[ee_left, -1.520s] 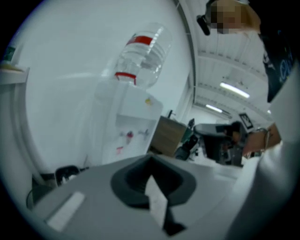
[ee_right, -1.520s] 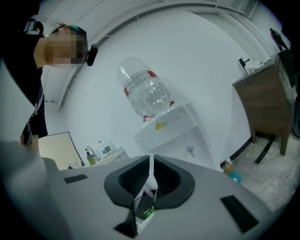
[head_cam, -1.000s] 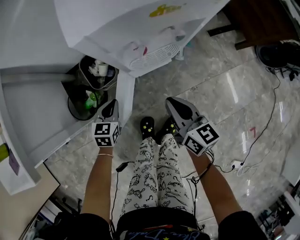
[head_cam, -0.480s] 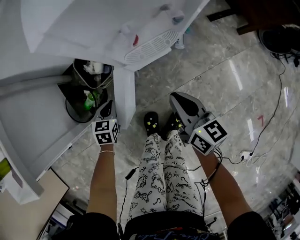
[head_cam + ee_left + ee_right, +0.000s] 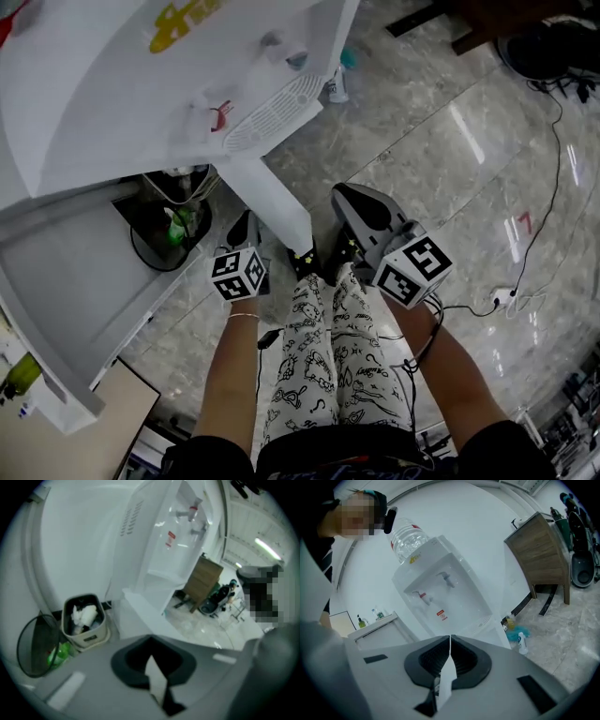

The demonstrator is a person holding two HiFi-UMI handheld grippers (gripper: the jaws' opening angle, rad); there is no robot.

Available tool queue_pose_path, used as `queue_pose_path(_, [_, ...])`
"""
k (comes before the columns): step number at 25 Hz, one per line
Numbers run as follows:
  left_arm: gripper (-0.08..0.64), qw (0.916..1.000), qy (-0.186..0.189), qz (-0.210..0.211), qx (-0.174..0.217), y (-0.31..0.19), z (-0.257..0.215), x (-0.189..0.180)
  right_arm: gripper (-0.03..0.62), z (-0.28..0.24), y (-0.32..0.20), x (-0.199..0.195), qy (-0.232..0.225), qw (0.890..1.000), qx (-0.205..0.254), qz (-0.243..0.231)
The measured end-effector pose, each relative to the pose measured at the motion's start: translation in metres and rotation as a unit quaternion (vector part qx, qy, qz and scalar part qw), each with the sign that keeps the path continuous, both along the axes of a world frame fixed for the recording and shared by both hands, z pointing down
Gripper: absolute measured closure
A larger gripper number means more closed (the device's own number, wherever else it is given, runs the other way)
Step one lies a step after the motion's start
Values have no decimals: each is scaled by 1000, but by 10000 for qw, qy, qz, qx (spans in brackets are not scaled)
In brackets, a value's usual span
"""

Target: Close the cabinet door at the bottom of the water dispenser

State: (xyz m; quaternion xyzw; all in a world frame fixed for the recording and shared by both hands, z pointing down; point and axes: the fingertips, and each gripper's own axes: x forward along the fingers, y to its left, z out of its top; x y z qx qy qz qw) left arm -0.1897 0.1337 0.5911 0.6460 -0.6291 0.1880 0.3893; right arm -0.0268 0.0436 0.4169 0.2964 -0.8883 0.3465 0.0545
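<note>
The white cabinet door (image 5: 274,204) juts out open from the foot of the water dispenser (image 5: 187,94) toward the person's shoes, seen edge-on from the head view; the left tongs (image 5: 244,225) sit just beside its left face, jaws pressed together with nothing between them, though contact with the door cannot be told. The right tongs (image 5: 349,199) hang to the door's right over the marble floor (image 5: 450,141), likewise closed and empty; a black mesh bin (image 5: 169,239) and a small full waste bin (image 5: 85,620) stand left of the door.
</note>
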Motion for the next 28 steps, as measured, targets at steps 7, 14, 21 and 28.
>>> queue_pose_path(7, [563,9982,249,486,236,-54,-1,54,575,1,-17,22,-184,9992,-126,326])
queue_pose_path(14, [563,9956,176,791,463,-117,-1,71,575,4,-41,41,-235,9980,-105,582])
queue_pose_path(21, [563,9964,87,612,580,-166,1,62,575,3,-57,55,-242,9973,-123,690])
queue_pose_path(28, [563,9971,232,288,668,-186,4,53,575,4,-71,71,-161,9968,-148,764])
